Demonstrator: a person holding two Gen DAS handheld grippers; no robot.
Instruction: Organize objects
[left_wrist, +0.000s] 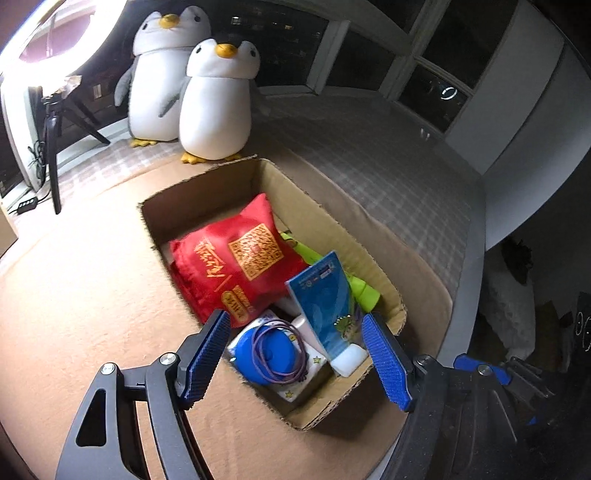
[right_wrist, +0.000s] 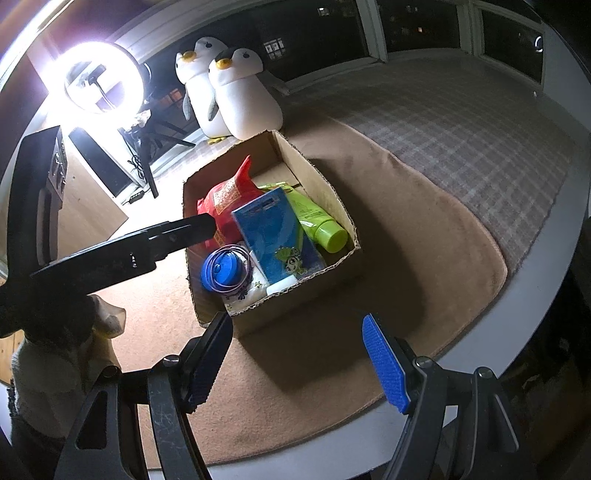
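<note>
The cardboard box (left_wrist: 325, 236) sits on a tan mat (left_wrist: 85, 295) on the surface. Inside it lies a red bag (left_wrist: 229, 258) with gold writing and a gold square code; the writing is too blurry to read. Beside the bag stands a blue tube (left_wrist: 325, 295) with a white cap and a little green cartoon figure. Behind it lies a green tube (right_wrist: 317, 221). At the near end is a blue round lid (left_wrist: 269, 354) with a purple cord (left_wrist: 291, 354) looped on it, on a white thing with stars.

The left tongs (left_wrist: 295, 354) hang over the near end of the box. They are open, with nothing pressed between the blue pads. The right tongs (right_wrist: 297, 354) are open and empty too, over the mat just in front of the box.

Two toy penguins (left_wrist: 218, 99) stand behind the box.

Only the right view shows the bright ring lamp (right_wrist: 103, 81), a person's sleeve (right_wrist: 55, 376), and the green tube's round cap. Only the left view shows the gold code face on.
</note>
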